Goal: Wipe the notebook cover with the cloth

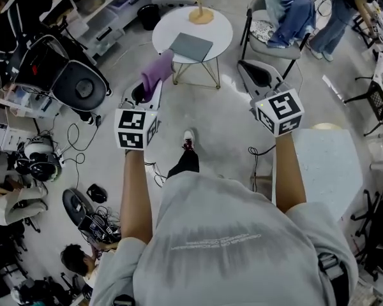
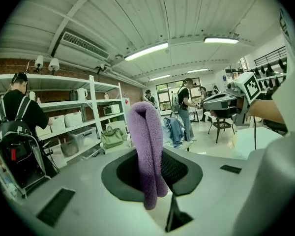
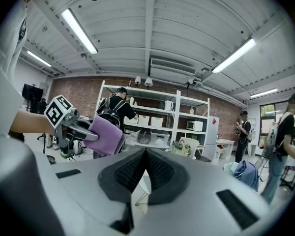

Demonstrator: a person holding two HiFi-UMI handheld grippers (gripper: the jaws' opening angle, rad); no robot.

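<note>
A grey notebook point(image 1: 191, 46) lies flat on the small round white table point(image 1: 222, 32) ahead of me, seen only in the head view. My left gripper point(image 1: 150, 88) is shut on a purple cloth point(image 1: 157, 71), which stands up folded between the jaws in the left gripper view, cloth point(image 2: 146, 146). It hovers over the floor, short of the table's near left edge. My right gripper point(image 1: 250, 70) is held level with it at the right, jaws shut on nothing point(image 3: 146, 156). The right gripper view also shows the cloth point(image 3: 106, 134) from the side.
A wooden stand point(image 1: 201, 13) sits at the table's far edge. A chair draped with blue clothes point(image 1: 286, 14) is to the right. Shelving point(image 1: 99, 14) and gear point(image 1: 64, 75) line the left, cables point(image 1: 83, 139) cross the floor, and a white table point(image 1: 325, 171) is near right.
</note>
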